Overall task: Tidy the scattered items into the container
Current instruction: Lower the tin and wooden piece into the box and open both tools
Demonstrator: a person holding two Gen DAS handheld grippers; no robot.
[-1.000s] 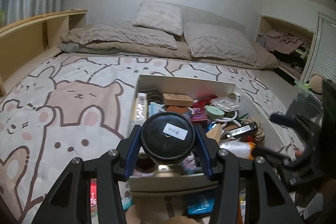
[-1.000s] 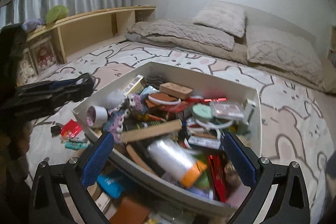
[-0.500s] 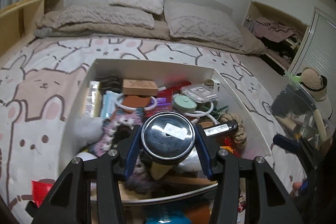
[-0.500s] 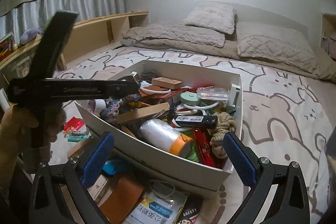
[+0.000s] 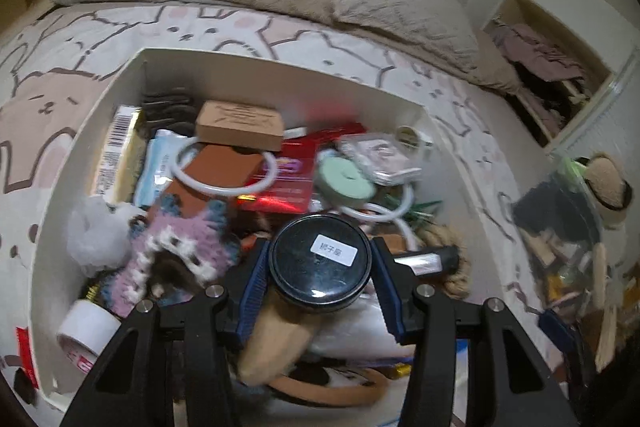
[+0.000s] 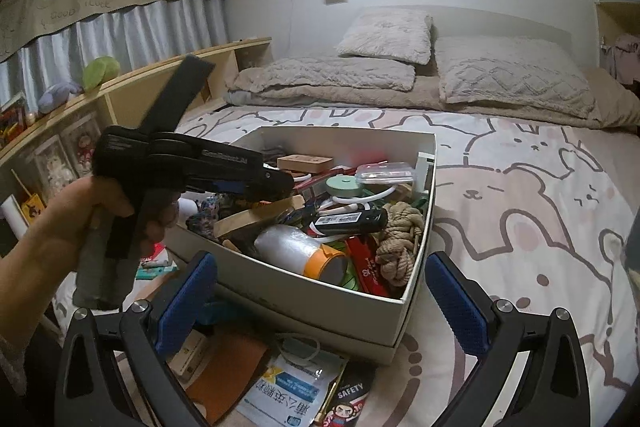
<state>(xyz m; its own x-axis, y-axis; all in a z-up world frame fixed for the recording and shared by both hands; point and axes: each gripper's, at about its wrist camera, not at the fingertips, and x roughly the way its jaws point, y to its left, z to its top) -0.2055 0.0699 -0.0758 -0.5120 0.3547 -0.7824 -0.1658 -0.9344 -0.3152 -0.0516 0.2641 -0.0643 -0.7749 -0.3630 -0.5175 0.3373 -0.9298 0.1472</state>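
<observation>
The left gripper (image 5: 320, 275) pinched a black round tin (image 5: 319, 262) above the crowded white box (image 6: 412, 291), while only the right wrist view showed the right gripper's (image 6: 320, 303) jaws spread, with a booklet (image 6: 288, 391) below.

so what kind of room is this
Most likely a bedroom: a bed with a bear-print sheet, pillows stacked at its head, and a curtained window above a wooden shelf holding plush toys.

Jar lid (image 5: 319, 261): glossy black, white paper label.
Container (image 6: 304, 293): smooth matt white card.
Rope (image 6: 400, 239): rough tan fibre.
Bed cover (image 6: 520, 187): soft matt printed cloth.
Pads (image 6: 186, 303): blue, finely textured.
</observation>
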